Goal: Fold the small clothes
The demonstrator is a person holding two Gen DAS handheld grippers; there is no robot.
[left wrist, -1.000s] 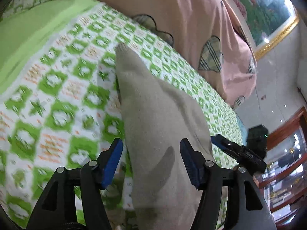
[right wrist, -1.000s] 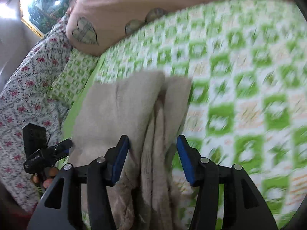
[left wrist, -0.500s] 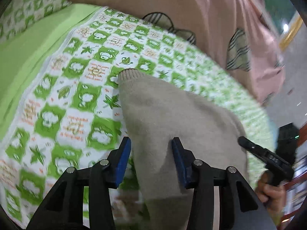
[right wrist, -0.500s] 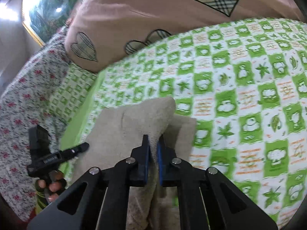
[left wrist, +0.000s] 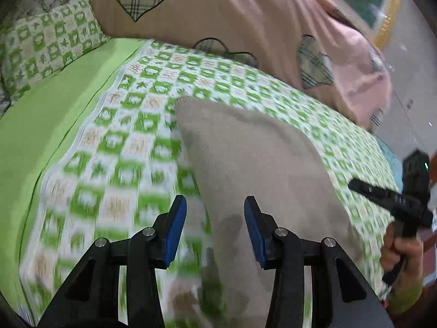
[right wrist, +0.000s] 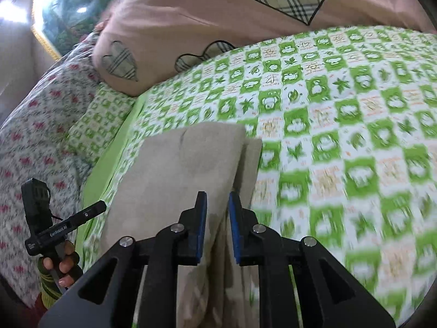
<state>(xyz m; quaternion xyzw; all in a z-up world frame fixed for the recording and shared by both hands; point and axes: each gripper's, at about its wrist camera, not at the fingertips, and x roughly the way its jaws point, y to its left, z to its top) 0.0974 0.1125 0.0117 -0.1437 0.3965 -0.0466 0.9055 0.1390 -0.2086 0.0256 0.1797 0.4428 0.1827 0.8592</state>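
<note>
Garment (right wrist: 188,169) folded on bed (right wrist: 341,104) | left tongs (left wrist: 215,227) spread, empty | right tongs (right wrist: 217,227) opening astride garment's edge | next: withdraw, smooth fold.

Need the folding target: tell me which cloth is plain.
The beige garment, lying flat on the green checked sheet; the pink quilt has plaid hearts, the pillow red flowers.

Green checked bedspread (right wrist: 341,87), pink pillow (left wrist: 245,13), gold-framed painting (right wrist: 68,19)

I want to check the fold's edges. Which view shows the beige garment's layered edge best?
The right wrist view: the beige garment shows an upper layer over a lower strip along its right side. The left wrist view shows only its smooth top surface, no layering.
</note>
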